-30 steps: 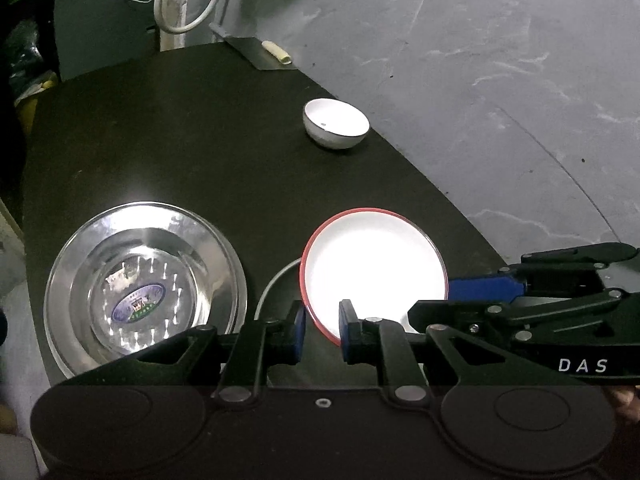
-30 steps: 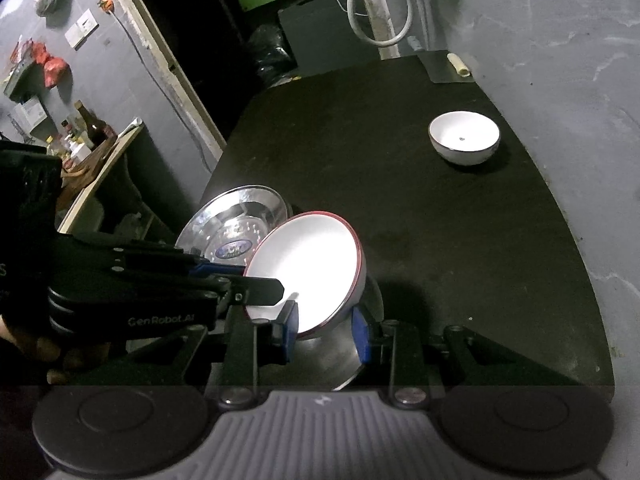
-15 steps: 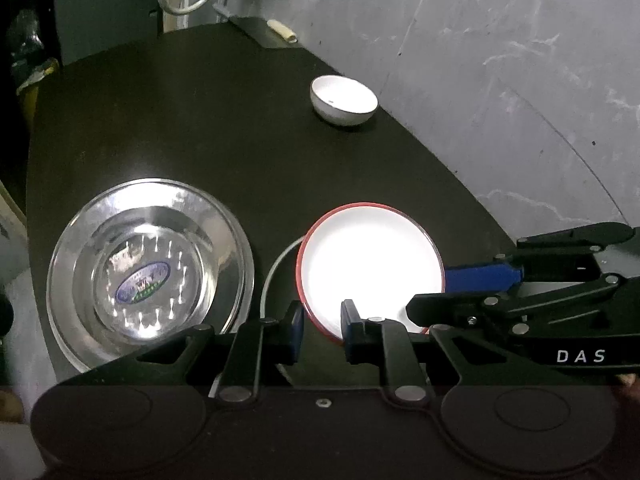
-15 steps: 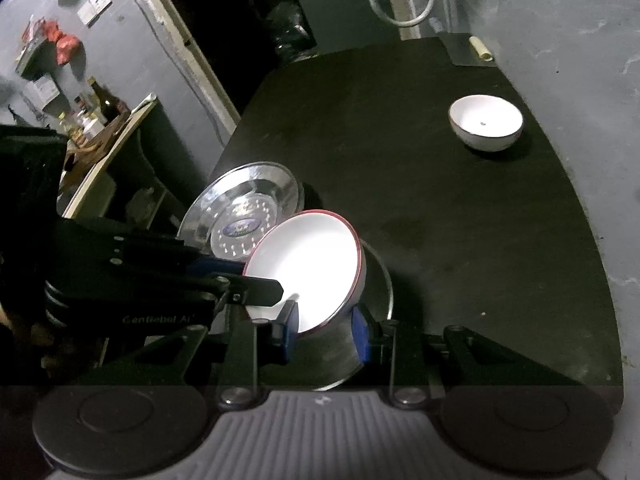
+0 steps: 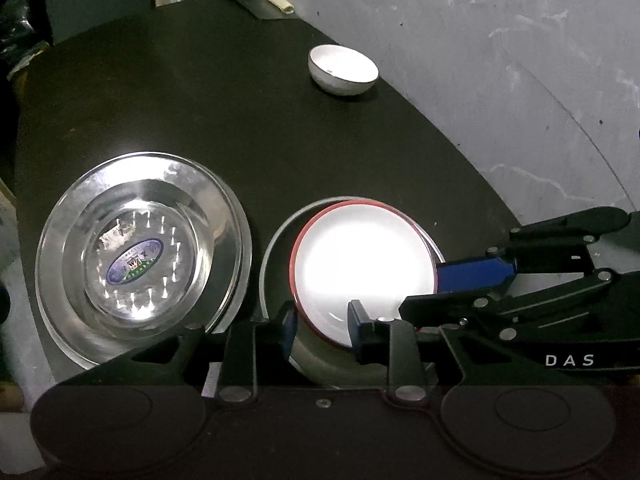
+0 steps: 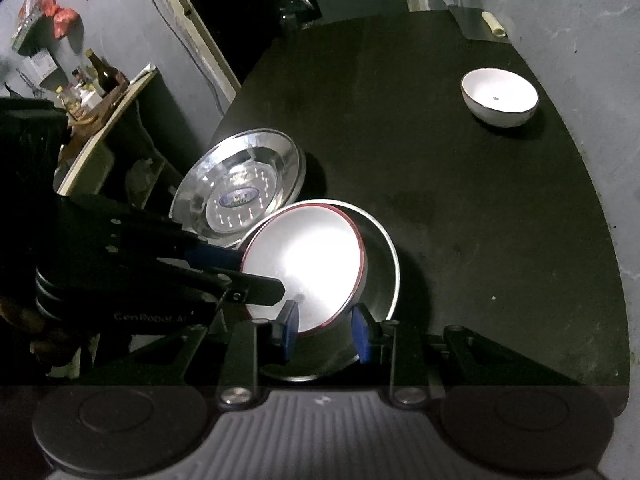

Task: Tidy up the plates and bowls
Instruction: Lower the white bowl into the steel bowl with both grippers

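Red-rimmed plate (image 5: 362,262) sits between left tool (image 5: 322,326) tips.

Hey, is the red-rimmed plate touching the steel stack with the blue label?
Apart. The left wrist view shows bare dark table between the steel stack and the red-rimmed plate.

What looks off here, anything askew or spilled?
The red-rimmed bowl is tilted and off-centre in the steel dish, not seated flat, with the right gripper clamped on its rim. No spill or damage visible.
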`<action>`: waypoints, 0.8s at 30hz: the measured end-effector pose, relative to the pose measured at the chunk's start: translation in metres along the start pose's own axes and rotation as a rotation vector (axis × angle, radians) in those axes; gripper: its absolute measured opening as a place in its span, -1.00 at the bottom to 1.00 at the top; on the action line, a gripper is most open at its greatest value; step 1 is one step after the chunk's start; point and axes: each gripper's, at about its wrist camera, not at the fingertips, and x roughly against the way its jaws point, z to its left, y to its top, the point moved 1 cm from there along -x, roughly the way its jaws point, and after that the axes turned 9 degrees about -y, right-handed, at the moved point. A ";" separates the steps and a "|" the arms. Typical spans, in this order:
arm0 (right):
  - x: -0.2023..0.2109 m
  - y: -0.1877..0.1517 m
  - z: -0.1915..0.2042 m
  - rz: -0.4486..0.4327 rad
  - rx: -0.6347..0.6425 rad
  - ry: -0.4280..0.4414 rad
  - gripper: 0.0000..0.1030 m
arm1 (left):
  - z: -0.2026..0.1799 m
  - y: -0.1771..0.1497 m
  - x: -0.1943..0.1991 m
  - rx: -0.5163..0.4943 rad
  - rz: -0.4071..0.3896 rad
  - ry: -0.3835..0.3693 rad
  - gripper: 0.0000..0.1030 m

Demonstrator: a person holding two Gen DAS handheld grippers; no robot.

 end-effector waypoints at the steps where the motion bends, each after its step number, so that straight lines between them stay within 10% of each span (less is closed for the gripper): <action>1: -0.001 0.000 0.000 0.005 -0.001 -0.001 -0.35 | 0.000 0.000 -0.001 0.000 0.003 0.000 -0.44; 24: 0.001 -0.001 0.010 0.003 0.041 -0.045 -0.30 | -0.002 0.003 -0.007 -0.042 0.026 0.001 -0.20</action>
